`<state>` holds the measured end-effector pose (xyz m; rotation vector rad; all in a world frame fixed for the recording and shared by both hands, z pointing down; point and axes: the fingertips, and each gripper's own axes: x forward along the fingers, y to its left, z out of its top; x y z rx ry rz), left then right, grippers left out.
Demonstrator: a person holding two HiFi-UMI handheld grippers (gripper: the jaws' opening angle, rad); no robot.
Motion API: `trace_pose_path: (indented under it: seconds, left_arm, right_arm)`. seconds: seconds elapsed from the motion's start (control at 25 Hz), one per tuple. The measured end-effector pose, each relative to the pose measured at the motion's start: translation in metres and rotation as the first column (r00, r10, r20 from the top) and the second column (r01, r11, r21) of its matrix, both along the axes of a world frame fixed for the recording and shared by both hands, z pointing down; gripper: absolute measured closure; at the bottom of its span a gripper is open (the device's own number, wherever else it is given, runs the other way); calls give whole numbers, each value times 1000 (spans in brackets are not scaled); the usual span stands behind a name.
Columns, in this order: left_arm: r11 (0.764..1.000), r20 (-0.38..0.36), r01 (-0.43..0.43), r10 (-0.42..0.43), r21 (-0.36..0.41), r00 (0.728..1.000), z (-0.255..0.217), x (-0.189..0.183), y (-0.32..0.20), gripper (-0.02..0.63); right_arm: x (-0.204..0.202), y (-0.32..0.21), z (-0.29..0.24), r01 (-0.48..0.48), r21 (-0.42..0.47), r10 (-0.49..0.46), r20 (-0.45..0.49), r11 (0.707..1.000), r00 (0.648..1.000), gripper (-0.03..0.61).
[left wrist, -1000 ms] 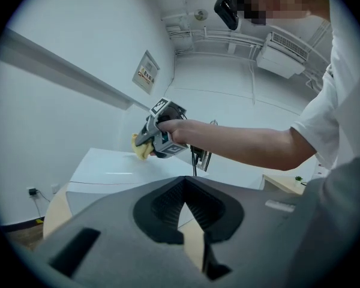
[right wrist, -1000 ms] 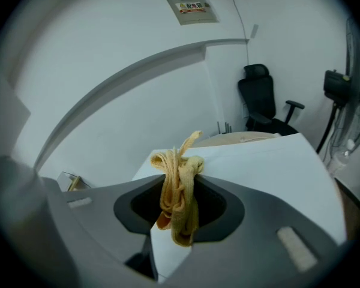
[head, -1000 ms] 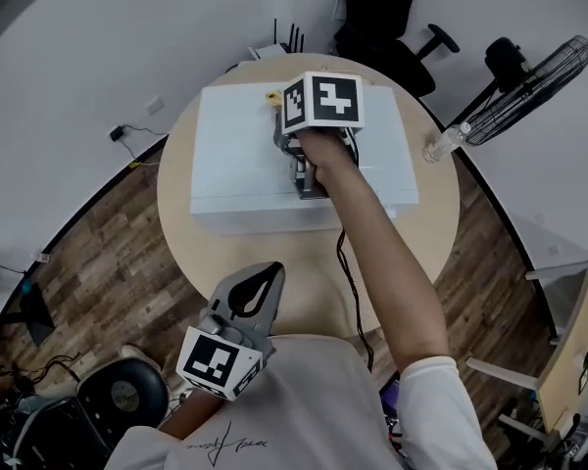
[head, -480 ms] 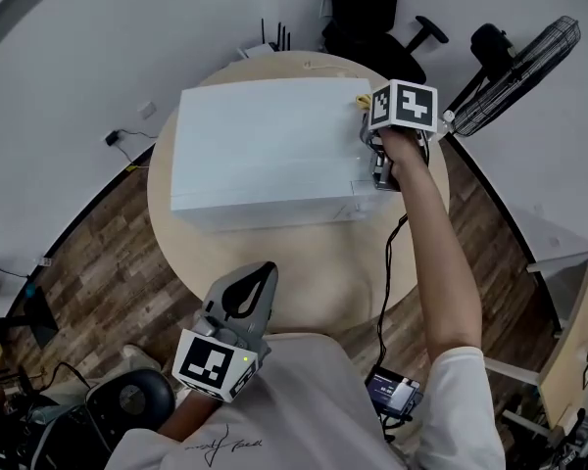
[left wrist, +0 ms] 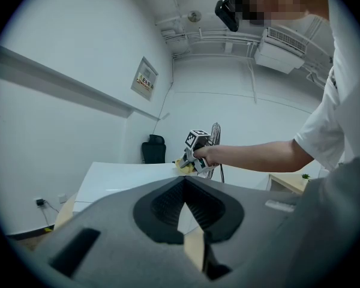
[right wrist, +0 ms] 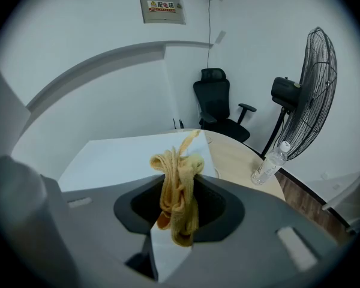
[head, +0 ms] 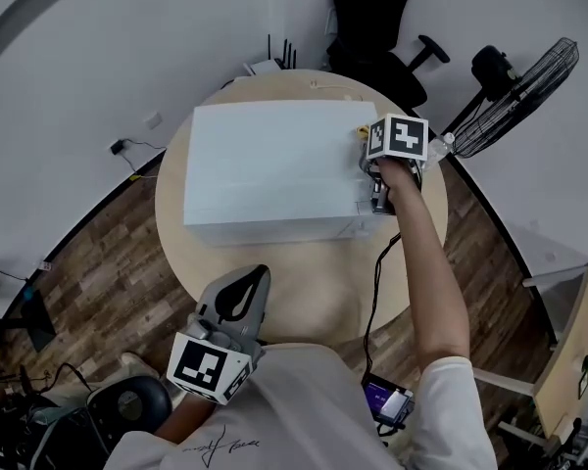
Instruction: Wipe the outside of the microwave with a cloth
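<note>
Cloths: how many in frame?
1. A yellow cloth, pinched in the right gripper, at the right edge of the microwave. Any behind the microwave would be hidden.

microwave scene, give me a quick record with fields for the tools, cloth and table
microwave: white, on round table
cloth: yellow, bunched, pinched in right tool
right tool: shut on cloth, at microwave's top right edge
left tool: shut, empty, low by the person's body, away from the microwave
bottle: clear, upright on table, right of microwave
</note>
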<state>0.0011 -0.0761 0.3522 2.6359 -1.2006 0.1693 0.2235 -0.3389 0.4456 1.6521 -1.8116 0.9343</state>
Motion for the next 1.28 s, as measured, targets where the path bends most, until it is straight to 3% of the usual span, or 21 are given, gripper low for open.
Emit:
trace_pose_path:
  seconds: [0.6,1.28]
  left_arm:
    - [999,-39,-34,35,31,999,-13,-24,9,620]
    - [999,-64,-3,5,34,998,-18,-83,32,620]
  right_arm:
    - [-56,23,0,-3,-4,3,-20,1000,1000,459]
    - [-182,32,-4,95,-11,-95,17,995,995,459]
